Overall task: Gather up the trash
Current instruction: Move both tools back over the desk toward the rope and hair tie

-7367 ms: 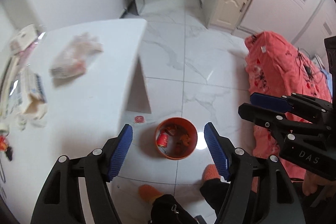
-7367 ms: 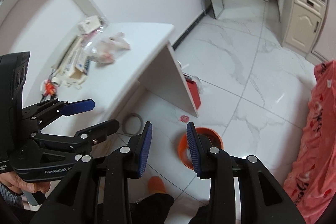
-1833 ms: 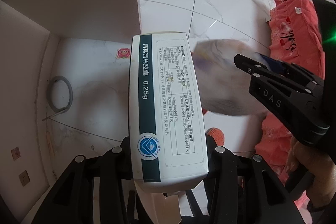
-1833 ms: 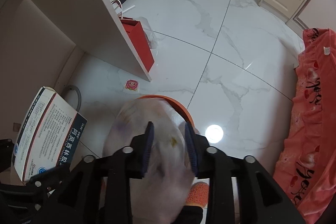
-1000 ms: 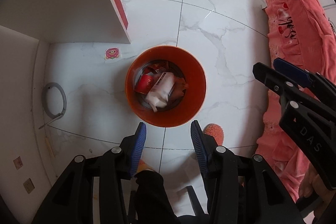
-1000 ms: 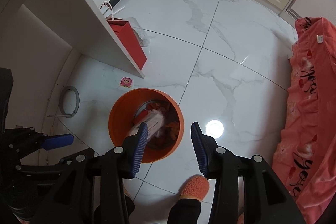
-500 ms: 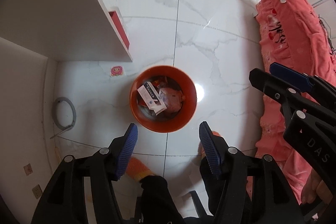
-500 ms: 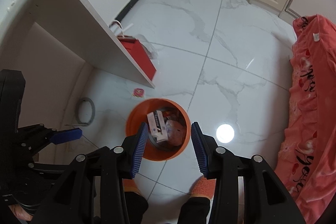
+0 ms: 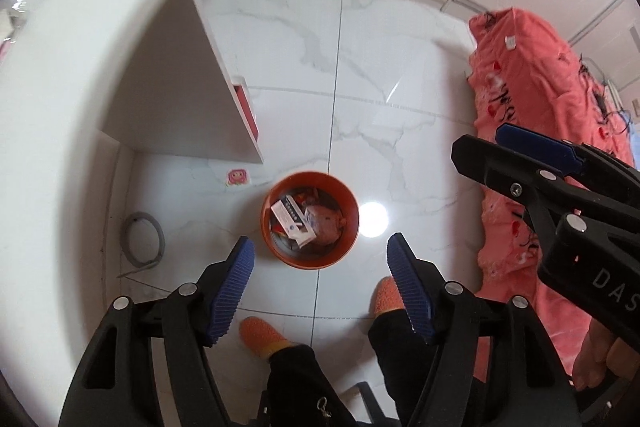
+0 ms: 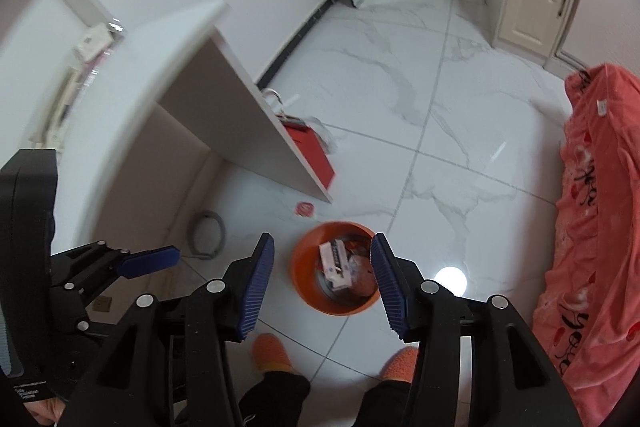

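Both views look down on the orange bin (image 9: 310, 221) on the tiled floor (image 9: 360, 67), near the desk (image 9: 100, 67) corner; a white box (image 9: 290, 219) and a crumpled bag (image 9: 326, 225) lie inside. The left gripper (image 9: 320, 267) is spread wide and empty, as is the right gripper (image 10: 322, 285). Only the right view shows the red paper bag (image 10: 310, 147) by the desk panel in full; the left shows just its edge.
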Demonstrator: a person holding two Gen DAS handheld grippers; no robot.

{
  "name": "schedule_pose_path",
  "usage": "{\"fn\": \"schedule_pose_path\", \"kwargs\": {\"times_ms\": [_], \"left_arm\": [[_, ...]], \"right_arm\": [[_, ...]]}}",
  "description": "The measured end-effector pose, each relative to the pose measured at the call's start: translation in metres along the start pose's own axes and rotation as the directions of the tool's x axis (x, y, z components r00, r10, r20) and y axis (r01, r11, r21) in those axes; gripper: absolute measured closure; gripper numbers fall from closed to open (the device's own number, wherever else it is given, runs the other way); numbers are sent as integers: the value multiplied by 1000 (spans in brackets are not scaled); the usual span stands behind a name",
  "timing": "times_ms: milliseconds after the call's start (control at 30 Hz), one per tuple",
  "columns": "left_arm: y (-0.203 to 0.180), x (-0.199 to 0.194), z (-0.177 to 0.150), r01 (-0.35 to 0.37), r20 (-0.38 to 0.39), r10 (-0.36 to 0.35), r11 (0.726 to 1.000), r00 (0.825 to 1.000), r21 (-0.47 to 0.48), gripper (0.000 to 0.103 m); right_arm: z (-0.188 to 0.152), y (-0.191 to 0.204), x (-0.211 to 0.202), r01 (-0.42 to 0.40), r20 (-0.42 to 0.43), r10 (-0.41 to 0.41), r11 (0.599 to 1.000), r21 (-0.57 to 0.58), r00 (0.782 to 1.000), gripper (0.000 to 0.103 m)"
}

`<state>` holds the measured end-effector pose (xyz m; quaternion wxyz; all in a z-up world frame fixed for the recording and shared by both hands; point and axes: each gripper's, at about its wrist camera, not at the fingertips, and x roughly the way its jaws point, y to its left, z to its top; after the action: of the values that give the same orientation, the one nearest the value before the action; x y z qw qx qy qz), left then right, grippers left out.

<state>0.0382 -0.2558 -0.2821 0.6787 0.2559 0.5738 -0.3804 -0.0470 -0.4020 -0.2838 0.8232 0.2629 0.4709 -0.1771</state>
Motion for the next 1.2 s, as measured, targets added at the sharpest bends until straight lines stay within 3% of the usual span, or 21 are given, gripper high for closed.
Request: {"fn": "schedule_pose_path", "kwargs": {"times_ms": [267, 367, 700, 933, 1200], "left_arm": [[21, -74, -17, -61, 122, 68, 996, 990, -64, 32], [29, -98, -25, -86, 172, 103, 991, 980, -105, 26], [58, -157, -53, -163, 256, 215, 964, 942, -210, 26], [91, -192, -82, -203, 290, 301, 925, 909, -322, 20], [140, -216, -122, -223, 271, 375, 860, 887, -459, 18]], "right_arm": [[16, 45, -62, -77, 68, 83, 993, -88, 994, 49], [19, 66, -81, -102, 85, 115, 985, -142, 990, 48], [28, 131, -124, -178, 131, 222, 942, -286, 966, 44], [30, 196, -131, -234, 118, 301, 889, -393, 946, 43], [24, 270, -124, -284, 64, 361, 819, -499, 930, 40]]}}
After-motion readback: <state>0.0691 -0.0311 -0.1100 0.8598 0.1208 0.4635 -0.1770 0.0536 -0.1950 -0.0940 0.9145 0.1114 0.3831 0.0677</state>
